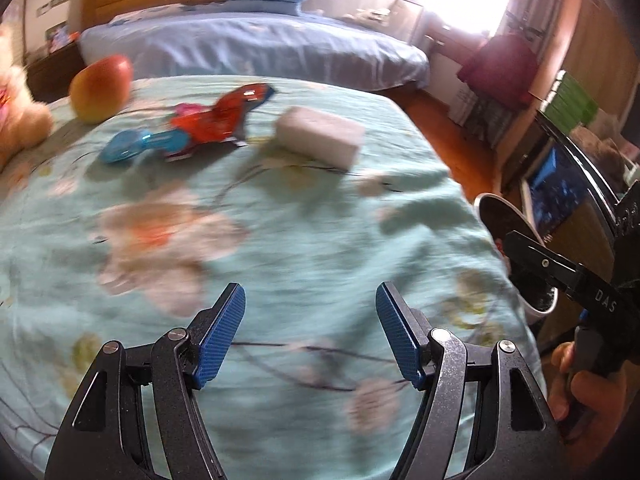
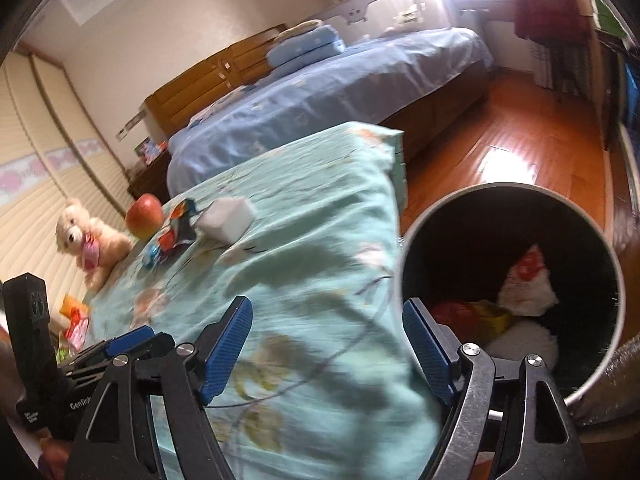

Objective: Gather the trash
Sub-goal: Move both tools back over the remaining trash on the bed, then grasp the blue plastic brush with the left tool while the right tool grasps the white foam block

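A crumpled red wrapper [image 1: 220, 116] and a blue wrapper [image 1: 128, 146] lie on the teal flowered bedspread [image 1: 304, 240], with a white block [image 1: 320, 136] just to their right. My left gripper [image 1: 312, 336] hovers over the near part of the spread, open, with nothing between its blue pads. My right gripper [image 2: 328, 344] is open too and holds nothing; it hangs over the bed's edge, beside the round dark trash bin [image 2: 480, 224]. In the bin lie a red-and-white wrapper [image 2: 524, 284] and other scraps. The same red wrapper [image 2: 176, 224] and white block [image 2: 226, 216] show far off.
An apple [image 1: 102, 88] and a teddy bear [image 2: 88, 240] sit at the bed's far left. More bright wrappers [image 2: 74, 320] lie near the bear. A blue-covered bed [image 2: 320, 92] stands beyond, with wooden floor [image 2: 500, 140] and furniture to the right.
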`<state>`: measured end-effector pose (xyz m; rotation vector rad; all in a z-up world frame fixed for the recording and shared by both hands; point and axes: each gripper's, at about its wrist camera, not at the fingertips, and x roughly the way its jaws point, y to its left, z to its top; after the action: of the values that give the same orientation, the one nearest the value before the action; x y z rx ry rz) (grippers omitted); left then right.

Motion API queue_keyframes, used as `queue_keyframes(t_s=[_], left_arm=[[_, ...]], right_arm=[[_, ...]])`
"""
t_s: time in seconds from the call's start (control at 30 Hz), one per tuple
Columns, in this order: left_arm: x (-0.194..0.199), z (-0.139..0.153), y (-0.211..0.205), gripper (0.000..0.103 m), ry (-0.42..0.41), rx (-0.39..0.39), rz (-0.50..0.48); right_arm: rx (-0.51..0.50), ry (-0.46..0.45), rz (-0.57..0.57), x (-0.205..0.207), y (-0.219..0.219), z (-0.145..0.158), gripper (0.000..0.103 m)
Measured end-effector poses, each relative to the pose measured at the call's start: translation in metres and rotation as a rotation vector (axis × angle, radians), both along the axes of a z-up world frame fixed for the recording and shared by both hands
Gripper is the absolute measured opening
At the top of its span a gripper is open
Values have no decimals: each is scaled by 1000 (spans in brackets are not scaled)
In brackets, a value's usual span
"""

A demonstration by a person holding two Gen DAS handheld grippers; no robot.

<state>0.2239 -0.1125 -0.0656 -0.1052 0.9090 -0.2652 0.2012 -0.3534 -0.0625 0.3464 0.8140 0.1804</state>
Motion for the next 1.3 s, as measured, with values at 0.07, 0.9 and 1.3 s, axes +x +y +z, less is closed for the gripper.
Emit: queue_keyframes(t_s=[0.07, 0.9, 1.3], left_arm=[[1, -2, 11, 69, 2, 0, 18], [98, -12, 122, 81, 8, 180, -108], [157, -14, 125, 90, -31, 295, -318]], right_arm=[[-7, 1, 25, 4, 10, -1, 81], [-100, -1, 298, 83, 95, -6, 81], [-188, 21, 407, 133, 115, -14, 81]])
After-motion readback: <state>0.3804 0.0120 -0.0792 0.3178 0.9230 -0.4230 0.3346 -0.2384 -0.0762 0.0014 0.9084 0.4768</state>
